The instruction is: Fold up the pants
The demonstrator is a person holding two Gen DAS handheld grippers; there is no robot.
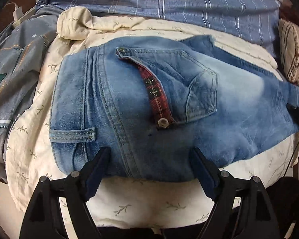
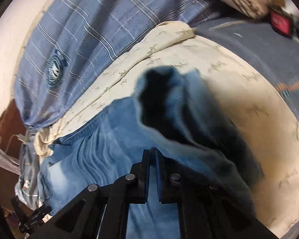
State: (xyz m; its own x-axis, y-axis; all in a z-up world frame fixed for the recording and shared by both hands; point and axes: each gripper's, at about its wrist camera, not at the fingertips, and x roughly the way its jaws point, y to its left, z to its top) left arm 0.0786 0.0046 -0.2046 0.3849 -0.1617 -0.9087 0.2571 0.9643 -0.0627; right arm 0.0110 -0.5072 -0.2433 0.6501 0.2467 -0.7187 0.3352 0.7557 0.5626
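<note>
**Inspection: jeans part-folded on bed, right claw carrying the leg end**

Your jeans [image 1: 159,103] lie on the cream leaf-print quilt [image 1: 129,203] of the bed, filling the centre of the left wrist view. The waistband and a belt loop [image 1: 73,135] sit at the left of that frame; the back pocket [image 1: 201,93] with its red plaid trim lies mid-frame, and the legs run off toward the right edge. The long axis therefore runs left to right across that view, waist left.

Your left claw [image 1: 151,159] stands wide, its jaws straddling the near edge of the seat with no pinch on the cloth. Your right claw [image 2: 152,155] is closed narrow on a fold of denim; the jeans [image 2: 113,131] rise beyond it, and a leg opening [image 2: 155,99] gapes dark in the middle of the right wrist view. That frame is blurred, so the exact layers held cannot be confirmed.

Judgement: the step in hand is laying the leg end over the seat. To do it well, carry the held end along the long axis toward the waistband, keep hems square with the waist, and use the left claw to pin the seat so the lower layer does not drag. Release only once the cloth rests flat. The blue plaid pillow [image 1: 169,6] at the top of frame is clear of the work.
</note>
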